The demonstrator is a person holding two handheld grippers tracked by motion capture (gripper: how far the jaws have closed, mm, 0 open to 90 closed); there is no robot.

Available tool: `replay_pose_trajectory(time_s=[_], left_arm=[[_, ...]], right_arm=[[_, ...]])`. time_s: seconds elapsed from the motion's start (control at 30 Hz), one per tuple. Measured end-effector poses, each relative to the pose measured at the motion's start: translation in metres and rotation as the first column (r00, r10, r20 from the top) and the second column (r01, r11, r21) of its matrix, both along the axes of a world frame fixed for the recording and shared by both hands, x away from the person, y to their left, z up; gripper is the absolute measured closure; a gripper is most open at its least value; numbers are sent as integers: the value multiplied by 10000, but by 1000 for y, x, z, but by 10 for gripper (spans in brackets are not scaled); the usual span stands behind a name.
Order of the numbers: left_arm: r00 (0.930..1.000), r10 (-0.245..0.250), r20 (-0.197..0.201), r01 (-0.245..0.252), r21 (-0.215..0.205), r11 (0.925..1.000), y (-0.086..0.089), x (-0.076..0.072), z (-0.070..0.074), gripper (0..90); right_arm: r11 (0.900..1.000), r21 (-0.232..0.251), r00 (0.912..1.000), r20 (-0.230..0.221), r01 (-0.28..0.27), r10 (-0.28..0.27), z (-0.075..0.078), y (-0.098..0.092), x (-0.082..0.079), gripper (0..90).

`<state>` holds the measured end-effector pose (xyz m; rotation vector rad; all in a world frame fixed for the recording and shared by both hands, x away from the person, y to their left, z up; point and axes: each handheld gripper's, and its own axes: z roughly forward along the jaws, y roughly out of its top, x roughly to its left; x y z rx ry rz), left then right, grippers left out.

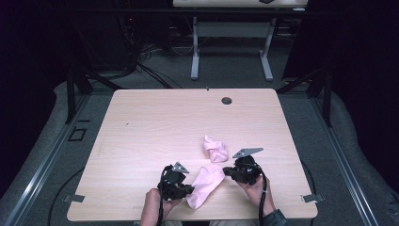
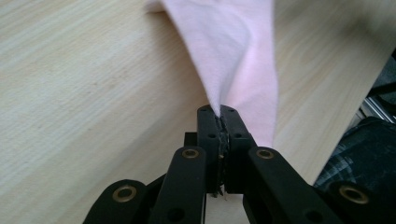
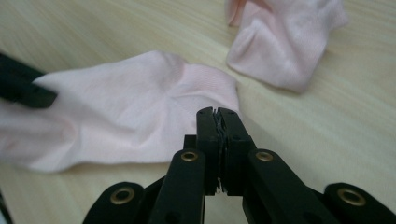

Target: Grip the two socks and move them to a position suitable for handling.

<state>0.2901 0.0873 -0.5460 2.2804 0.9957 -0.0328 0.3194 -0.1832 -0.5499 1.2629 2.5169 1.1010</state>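
A flat pink sock (image 1: 207,181) lies near the table's front edge, stretched between my two grippers. My left gripper (image 1: 190,189) is shut on its near end; in the left gripper view the fabric (image 2: 233,46) fans out from the pinched tips (image 2: 218,112). My right gripper (image 1: 227,170) is shut on the sock's far right edge (image 3: 130,107), with its tips (image 3: 217,112) closed tight on the hem. A second pink sock (image 1: 215,149) lies crumpled just beyond, also seen in the right gripper view (image 3: 285,46).
The light wooden table (image 1: 155,127) has a round cable hole (image 1: 227,100) near its far edge. Another table on white legs (image 1: 230,28) stands behind, with cables on the grey floor. Both grippers work close to the table's front edge.
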Motion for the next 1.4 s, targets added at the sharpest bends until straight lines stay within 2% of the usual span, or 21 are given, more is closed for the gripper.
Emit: replay_pose_trajectory(time_s=[0.13, 0.17, 0.23, 0.27, 0.3, 0.33, 0.43, 0.57, 0.67, 0.77, 0.8, 0.83, 0.9, 1.0, 1.07, 1.13, 1.23, 1.4], left_arm=[[9997, -93, -236, 100, 288, 9995, 4, 17, -6, 883], [9996, 22, -280, -12, 365, 9993, 5, 20, -7, 875], [9989, 197, -419, -184, 299, 9994, 9, 25, -8, 791], [9986, 343, -408, -331, 292, 9990, 11, 25, -8, 717], [9978, 541, -390, -535, 175, 9984, 14, 23, -6, 661], [9973, 643, -356, -641, 58, 9979, 16, 21, -5, 600], [9957, 902, -192, -903, -46, 9959, 23, 12, 1, 506], [9946, 960, -386, -968, -218, 9951, 27, 1, 3, 472], [9941, 888, -617, -902, -201, 9957, 25, -3, -2, 489], [9938, 832, -737, -835, -15, 9965, 25, -3, -8, 578], [9941, 820, -707, -817, 78, 9966, 24, -3, -9, 620], [9935, 895, -707, -894, 46, 9960, 24, -3, -10, 651], [9941, 845, -678, -853, -95, 9963, 24, -3, -11, 713], [9953, 744, -628, -746, -22, 9972, 24, -1, -12, 798], [9956, 723, -591, -722, 30, 9974, 24, -1, -13, 840], [9956, 704, -625, -703, 42, 9975, 25, 1, -14, 861], [9956, 709, -618, -703, 109, 9975, 27, 4, -14, 866], [9967, 572, -574, -560, 229, 9982, 29, 10, -12, 867]], right_arm=[[9999, -101, 9996, -290, 31, -34, 1, -2, -18, 881], [9999, -124, 9992, -410, -21, 15, -1, -1, -22, 884], [9996, -208, 9983, -557, -212, 200, -5, 1, -26, 789], [9995, -158, 9978, -609, -274, 264, -5, 1, -26, 756], [9994, -73, 9983, -466, -346, 342, -4, -1, -25, 726], [9993, 274, 9993, -265, -256, 263, -1, -4, -22, 691], [9987, 428, 9995, 153, -290, 283, 5, -9, -11, 663], [9975, -34, 9969, 355, -707, 708, 2, 0, 10, 624], [9962, -308, 9965, 148, -813, 817, -8, 7, 23, 603], [9954, -414, 9963, -39, -861, 861, -17, 11, 29, 621], [9947, -473, 9958, -172, -912, 905, -19, 12, 29, 638], [9943, -536, 9957, -91, -927, 923, -21, 12, 29, 663], [9944, -466, 9954, -134, -952, 946, -21, 10, 28, 706], [9939, -412, 9945, -259, -1023, 1013, -21, 8, 26, 794], [9953, -281, 9955, -224, -931, 925, -22, 8, 23, 821], [9954, -345, 9956, -290, -896, 886, -21, 6, 20, 832], [9975, -18, 9970, -319, -703, 702, -18, 1, 14, 837], [9988, 124, 9983, -351, -471, 475, -13, -8, -2, 839]])
